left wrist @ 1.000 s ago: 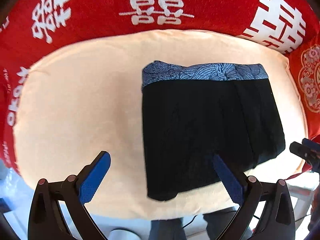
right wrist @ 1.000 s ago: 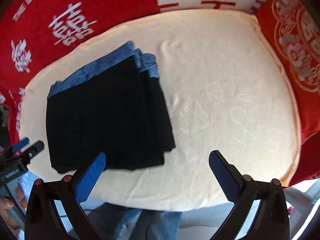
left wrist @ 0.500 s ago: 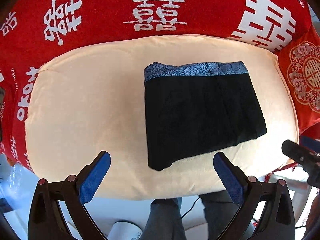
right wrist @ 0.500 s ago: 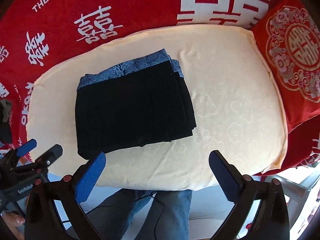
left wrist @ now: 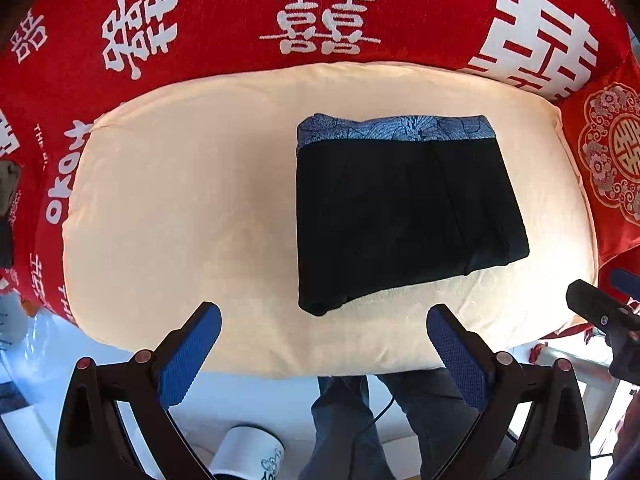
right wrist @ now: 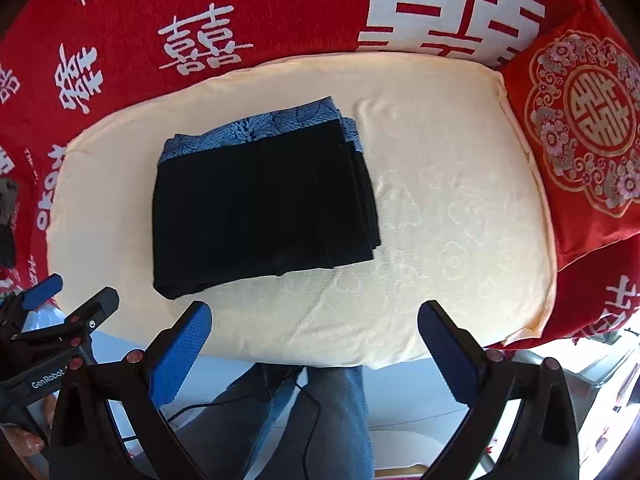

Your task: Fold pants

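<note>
Your left tool (left wrist: 324, 330) and right tool (right wrist: 314, 330) hover wide open, empty, near soft, limp black folded pants with blue patterned waistband (left wrist: 400, 208) on the cream cushion (left wrist: 180, 208); pinch stacked corners.

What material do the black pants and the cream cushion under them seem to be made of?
Black pants: probably a soft matte knit, since fine vertical ribs show; the blue waistband looks printed or woven.
Cream cushion: apparently a damask-like woven cover with a slight sheen, as faint tone-on-tone swirls show.
</note>
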